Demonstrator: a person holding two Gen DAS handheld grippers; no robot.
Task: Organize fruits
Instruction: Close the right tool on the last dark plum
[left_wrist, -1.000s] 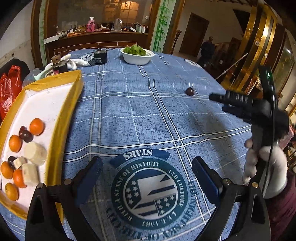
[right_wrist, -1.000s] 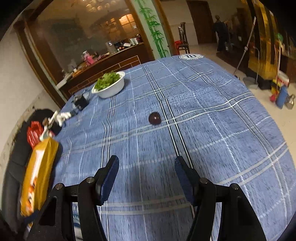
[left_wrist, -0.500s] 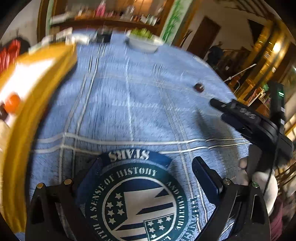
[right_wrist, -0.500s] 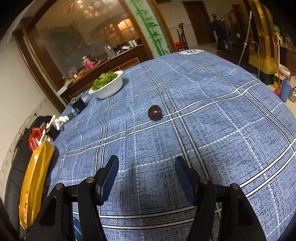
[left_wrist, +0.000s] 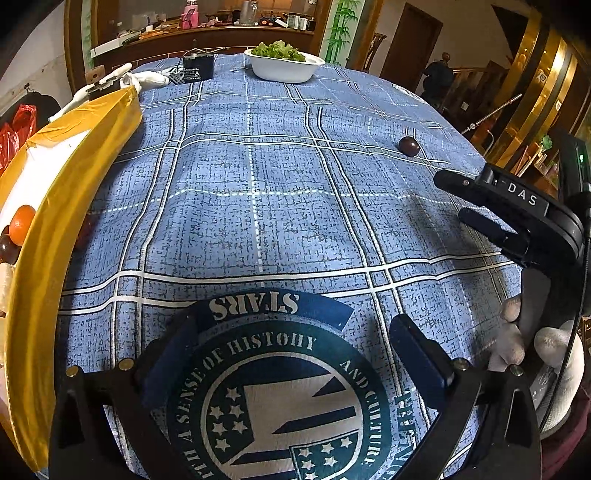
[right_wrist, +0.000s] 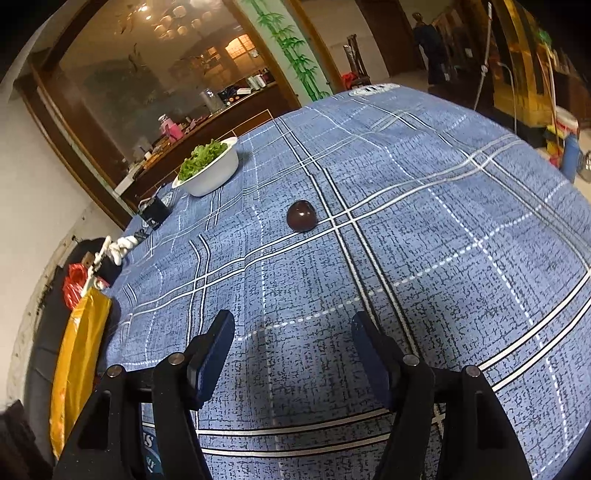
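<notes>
On the blue cloth (right_wrist: 424, 229) the dark fruit (right_wrist: 301, 215) lies alone, straight ahead of the right gripper (right_wrist: 291, 354), whose jaws stand apart and empty; the left gripper (left_wrist: 295, 362), also spread and empty, is farther away.

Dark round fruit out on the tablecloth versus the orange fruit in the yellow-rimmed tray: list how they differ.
The dark round fruit is deep maroon; the orange fruit is bright orange. The dark round fruit lies alone on the blue tablecloth, ahead of the open right gripper; the orange fruit sits inside the tray, touching another dark fruit. Both are small and round.
</notes>
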